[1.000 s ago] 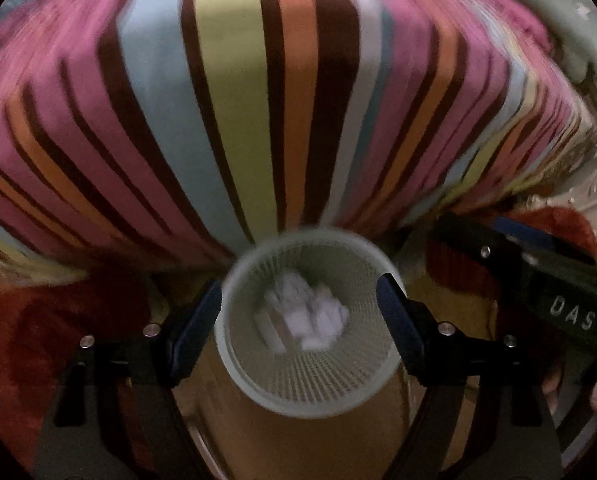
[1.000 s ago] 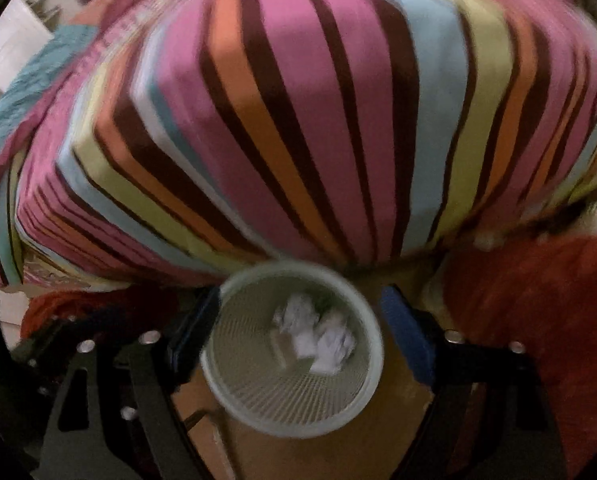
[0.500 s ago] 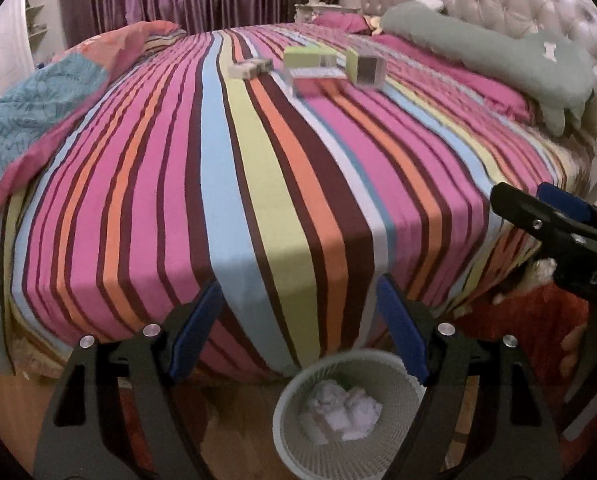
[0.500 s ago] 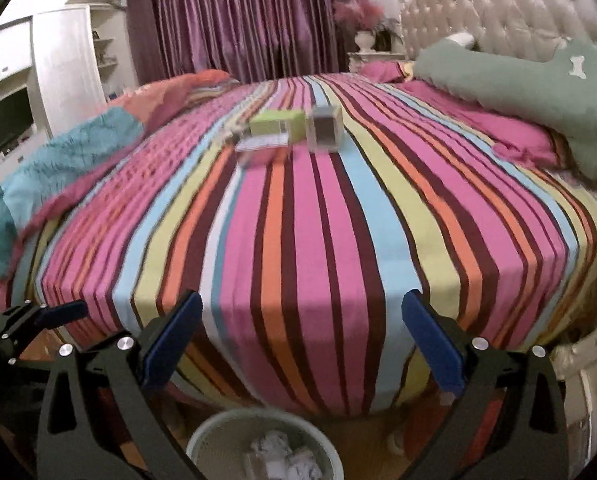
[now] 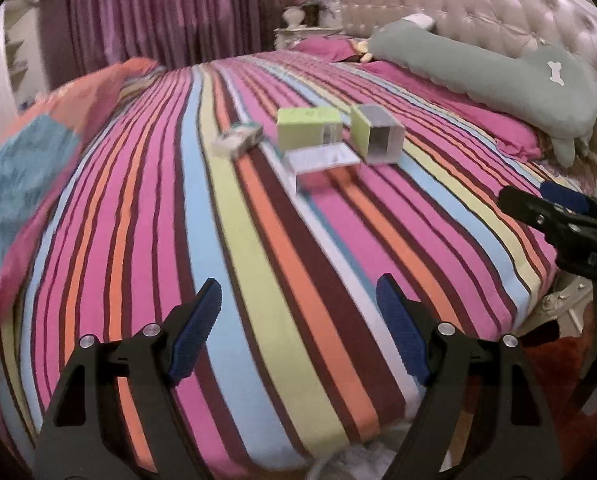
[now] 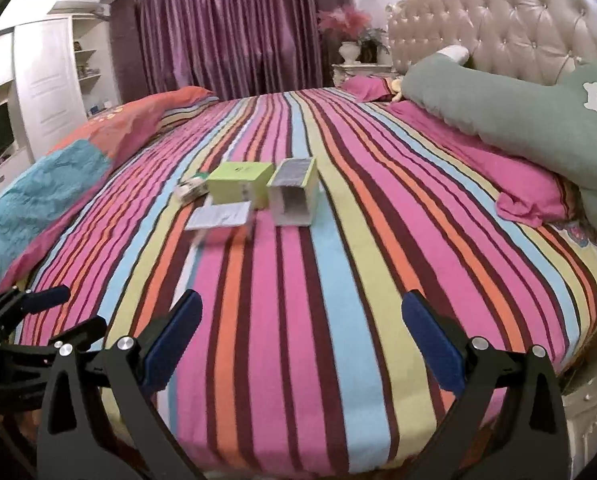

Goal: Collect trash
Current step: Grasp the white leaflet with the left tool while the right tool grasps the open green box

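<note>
While both my tools hang over the near edge of the bed (image 6: 298,340), its striped cover fills most of what I see. A long green pillow (image 6: 510,120) lies along the right edge against the padded headboard (image 6: 510,20). A folded blue and orange quilt (image 6: 58,176) covers the left edge.

My right gripper (image 6: 302,332) stands wide open with nothing between its blue pads. My left gripper (image 5: 298,324) is also well open and holds nothing. From the right view, part of the left tool shows at the lower left.

The trash sits together around the middle of the bed, well apart from both grippers. A green box (image 6: 240,186) lies closed there. Just to its right an open box (image 6: 294,196) lies on its side, its empty mouth facing me. In front of the green box lies a flat white piece (image 6: 218,216), blurred, so I cannot tell whether it is paper or a clear lid. To the left of the green box lies a small crumpled packet (image 6: 192,190); whether it touches the box I cannot tell.
</note>
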Action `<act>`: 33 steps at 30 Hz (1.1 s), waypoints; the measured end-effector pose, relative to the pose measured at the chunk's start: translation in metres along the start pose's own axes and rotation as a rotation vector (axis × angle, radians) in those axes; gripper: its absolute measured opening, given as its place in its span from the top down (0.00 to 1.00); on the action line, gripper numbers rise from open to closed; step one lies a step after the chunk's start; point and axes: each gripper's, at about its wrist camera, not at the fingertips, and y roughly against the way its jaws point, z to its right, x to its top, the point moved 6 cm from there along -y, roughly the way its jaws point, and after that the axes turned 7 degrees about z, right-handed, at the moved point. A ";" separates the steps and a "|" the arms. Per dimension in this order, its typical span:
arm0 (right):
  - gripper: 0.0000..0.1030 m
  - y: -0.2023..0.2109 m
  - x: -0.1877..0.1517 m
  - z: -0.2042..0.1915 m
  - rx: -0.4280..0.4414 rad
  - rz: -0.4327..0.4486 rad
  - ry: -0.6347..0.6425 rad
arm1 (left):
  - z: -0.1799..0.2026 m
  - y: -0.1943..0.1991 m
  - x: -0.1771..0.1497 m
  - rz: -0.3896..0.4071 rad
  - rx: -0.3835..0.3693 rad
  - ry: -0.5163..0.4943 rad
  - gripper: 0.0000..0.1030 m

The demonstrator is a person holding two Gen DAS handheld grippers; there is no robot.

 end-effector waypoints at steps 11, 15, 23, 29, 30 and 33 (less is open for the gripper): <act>0.07 -0.075 0.031 0.005 0.007 -0.103 -0.044 | 0.001 -0.078 0.050 -0.040 -0.044 -0.098 0.24; 0.07 -0.102 0.038 0.003 0.008 -0.138 -0.043 | 0.007 -0.103 0.061 -0.056 -0.059 -0.141 0.24; 0.07 -0.144 0.044 -0.003 0.004 -0.192 -0.010 | 0.014 -0.144 0.069 -0.104 -0.088 -0.236 0.24; 0.07 -0.166 0.044 -0.002 -0.001 -0.222 -0.022 | 0.022 -0.164 0.073 -0.124 -0.114 -0.270 0.24; 0.06 -0.169 0.045 -0.002 -0.002 -0.226 -0.024 | 0.023 -0.169 0.073 -0.137 -0.118 -0.274 0.24; 0.06 -0.178 0.046 -0.001 -0.011 -0.239 -0.026 | 0.027 -0.181 0.072 -0.169 -0.123 -0.288 0.24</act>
